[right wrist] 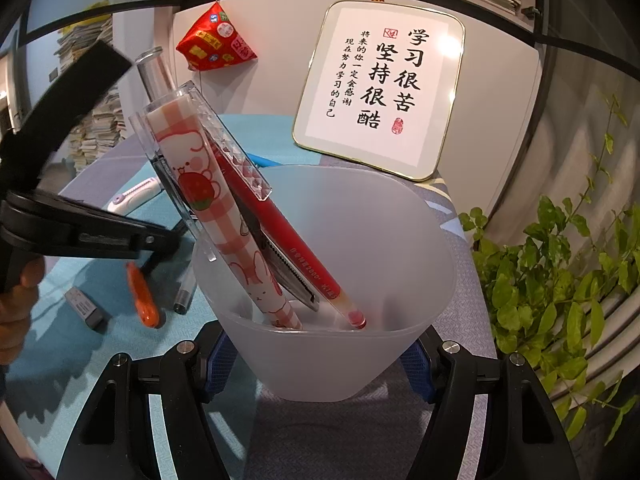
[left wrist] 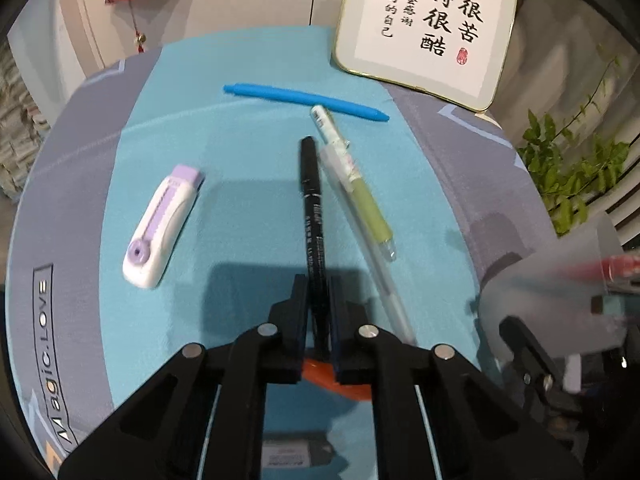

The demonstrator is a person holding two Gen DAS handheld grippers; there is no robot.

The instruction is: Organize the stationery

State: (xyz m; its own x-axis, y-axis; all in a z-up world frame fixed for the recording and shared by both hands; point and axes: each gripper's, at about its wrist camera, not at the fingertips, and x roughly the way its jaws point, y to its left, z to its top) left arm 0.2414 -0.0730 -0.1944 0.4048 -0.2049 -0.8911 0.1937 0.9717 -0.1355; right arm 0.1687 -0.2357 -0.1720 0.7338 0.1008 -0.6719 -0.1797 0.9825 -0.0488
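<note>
Black pen gripped, cup waiting on the right

Fingers of the left tool are closed narrow on the near end of a black pen. The long axis of the pen runs straight forward from the tool, along the fingers, with its far tip above the blue mat. The right tool holds a frosted cup between its wide fingers; a red pen and a checked pen already stand inside. The cup is on the right of the left tool, so probably the pen must swing right and tip upright. A green pen, a blue pen and a purple eraser lie on the tabletop.
</note>
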